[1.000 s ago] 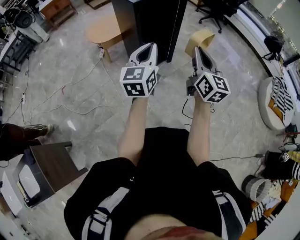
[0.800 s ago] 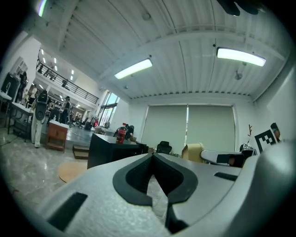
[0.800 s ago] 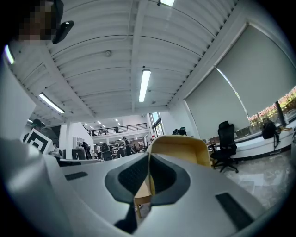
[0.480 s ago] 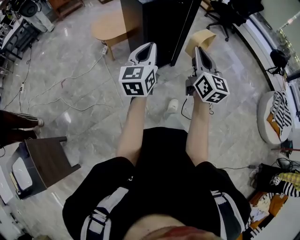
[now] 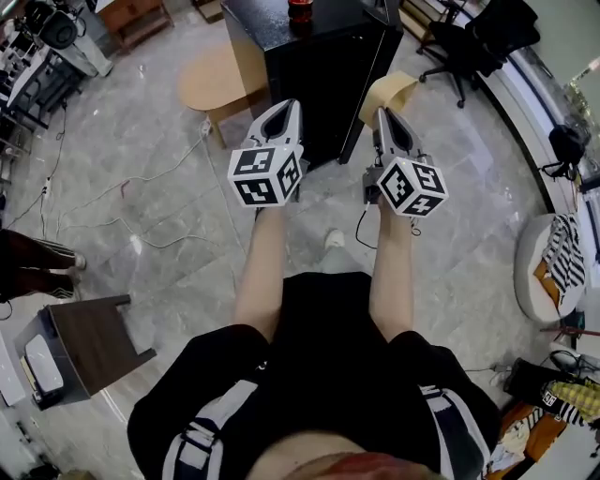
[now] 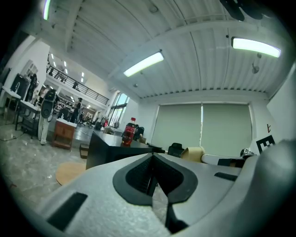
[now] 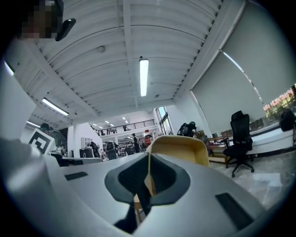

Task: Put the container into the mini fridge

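Left gripper point(image 5: 285, 108) and right gripper point(image 5: 385, 114) are both clenched and empty, side by side over open marble floor point(image 5: 469, 244). Just past their tips rises the black cabinet point(image 5: 319, 75), its corner edge between them. A red bottle point(image 5: 300, 9) stands on top.

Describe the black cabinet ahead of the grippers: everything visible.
The black cabinet stands upright on the pale floor: a tall dark box, smooth slightly glossy sides, flat top. A red-capped bottle stands on top. A round wooden table is at its left, a tan chair at its right. No open door shows. The left gripper and right gripper, both shut, hang short of it.
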